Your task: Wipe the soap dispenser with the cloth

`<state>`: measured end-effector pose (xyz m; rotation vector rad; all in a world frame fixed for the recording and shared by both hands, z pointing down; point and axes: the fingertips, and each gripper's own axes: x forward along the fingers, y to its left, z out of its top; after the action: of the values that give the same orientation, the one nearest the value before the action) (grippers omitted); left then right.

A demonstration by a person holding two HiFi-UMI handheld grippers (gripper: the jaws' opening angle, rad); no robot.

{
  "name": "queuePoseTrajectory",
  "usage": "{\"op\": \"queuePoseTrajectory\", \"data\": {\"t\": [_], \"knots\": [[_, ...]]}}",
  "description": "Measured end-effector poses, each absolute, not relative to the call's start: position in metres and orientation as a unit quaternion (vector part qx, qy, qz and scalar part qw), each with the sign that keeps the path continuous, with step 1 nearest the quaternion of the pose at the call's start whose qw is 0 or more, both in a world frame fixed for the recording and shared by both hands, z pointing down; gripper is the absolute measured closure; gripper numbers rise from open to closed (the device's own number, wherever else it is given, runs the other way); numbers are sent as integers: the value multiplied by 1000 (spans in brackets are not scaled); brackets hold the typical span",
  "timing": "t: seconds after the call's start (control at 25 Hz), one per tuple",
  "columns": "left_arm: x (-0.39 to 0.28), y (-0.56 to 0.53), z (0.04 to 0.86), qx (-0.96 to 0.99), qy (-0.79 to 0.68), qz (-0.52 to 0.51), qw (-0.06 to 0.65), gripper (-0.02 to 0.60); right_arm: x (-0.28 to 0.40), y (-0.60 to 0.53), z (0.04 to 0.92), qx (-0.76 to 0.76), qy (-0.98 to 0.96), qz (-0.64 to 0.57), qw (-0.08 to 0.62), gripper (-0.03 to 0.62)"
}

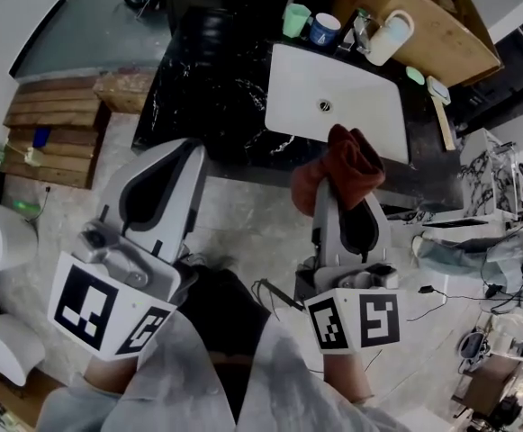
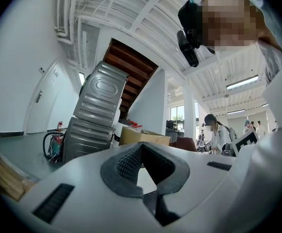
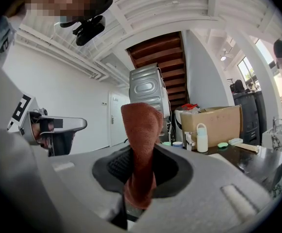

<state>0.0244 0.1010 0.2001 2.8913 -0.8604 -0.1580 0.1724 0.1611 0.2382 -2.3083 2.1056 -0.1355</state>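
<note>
The white soap dispenser (image 1: 389,36) stands at the back of the black counter, next to the faucet (image 1: 362,30); in the right gripper view the dispenser (image 3: 202,139) is far off to the right. A rust-red cloth (image 1: 344,162) sticks up from my right gripper (image 1: 338,196), which is shut on it in front of the white sink (image 1: 369,120). In the right gripper view the cloth (image 3: 141,135) rises between the pads of the right gripper (image 3: 140,169). My left gripper (image 1: 164,183) is held over the floor, left of the counter, shut and empty; in its own view the left gripper (image 2: 141,154) points at the room.
A green cup (image 1: 295,19) and a blue cup (image 1: 324,28) stand behind the sink, a green soap bar (image 1: 414,75) to its right. Wooden pallets (image 1: 49,129) lie on the floor at left. A grey washing machine (image 3: 148,93) and a cardboard box (image 3: 217,123) stand beyond the counter.
</note>
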Motion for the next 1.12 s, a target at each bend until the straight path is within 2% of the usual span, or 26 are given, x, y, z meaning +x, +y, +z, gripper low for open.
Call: {"op": "queuePoseTrajectory", "data": {"t": [0.52,1.12], "knots": [[-21,80,190,955,-283,-68,63,578,129,136,219,-739,673,-24,9,517],[-42,66,189,953,-285,-75,74,578,106,118,219,-729,684,-26,3,517]]}}
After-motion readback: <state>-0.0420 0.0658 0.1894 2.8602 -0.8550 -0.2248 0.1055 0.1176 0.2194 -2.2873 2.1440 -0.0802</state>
